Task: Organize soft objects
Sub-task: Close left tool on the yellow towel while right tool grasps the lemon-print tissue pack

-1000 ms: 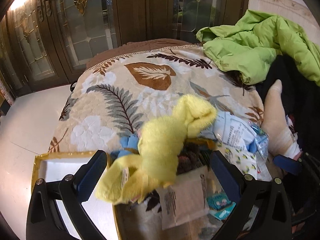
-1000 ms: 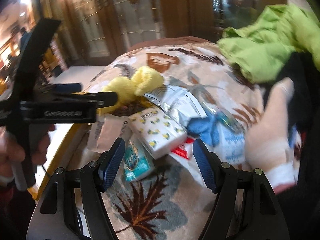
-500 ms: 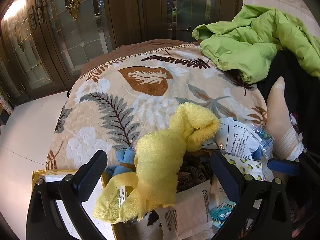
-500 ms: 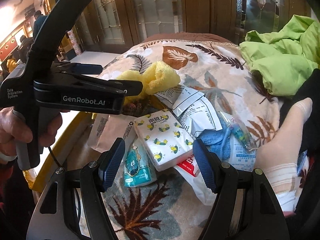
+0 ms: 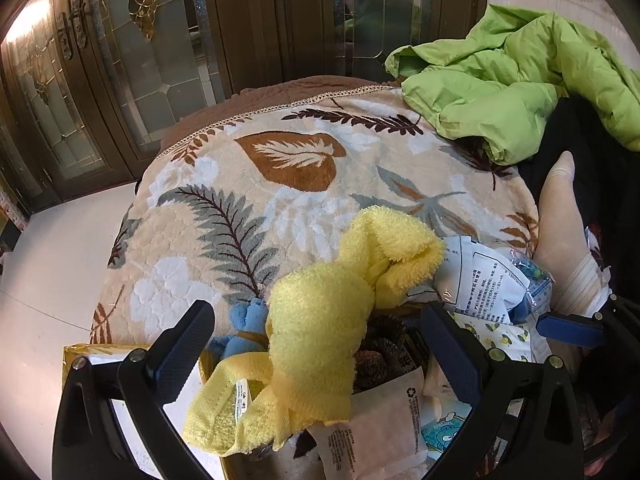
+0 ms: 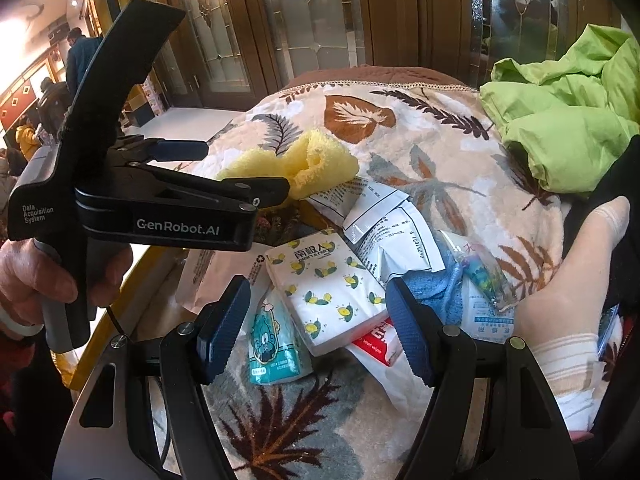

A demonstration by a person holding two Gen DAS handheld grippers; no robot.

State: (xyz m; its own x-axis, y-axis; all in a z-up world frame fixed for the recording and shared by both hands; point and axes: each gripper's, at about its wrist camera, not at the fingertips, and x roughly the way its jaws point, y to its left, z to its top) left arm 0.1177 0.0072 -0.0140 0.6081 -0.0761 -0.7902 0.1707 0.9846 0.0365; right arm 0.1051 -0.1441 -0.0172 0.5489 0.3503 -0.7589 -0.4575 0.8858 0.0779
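Dark wooden doors with leaded glass stand behind a surface covered by a cream leaf-print blanket (image 5: 256, 216); whether it is a bed or a table under it cannot be told. A lime-green jacket (image 5: 516, 84) lies crumpled at the far right. The left gripper (image 5: 318, 338) has its jaws spread wide, and the yellow towel (image 5: 320, 340) lies bunched between them — touching neither jaw, its labelled hem hanging over the edge of a gold-rimmed box (image 5: 74, 354) at the lower left. Just left of the towel peeks a blue soft toy (image 5: 246, 320). In the right wrist view the right gripper (image 6: 318, 318) also stands wide open, hovering over a white tissue pack with lemon prints (image 6: 332, 292); a teal tissue pack (image 6: 274, 344) lies beside it near the left jaw, and white sachets (image 6: 388, 232) and a blue cloth (image 6: 428, 286) lie beyond. A hand (image 6: 36, 276) grips the left gripper's handle at the left edge.
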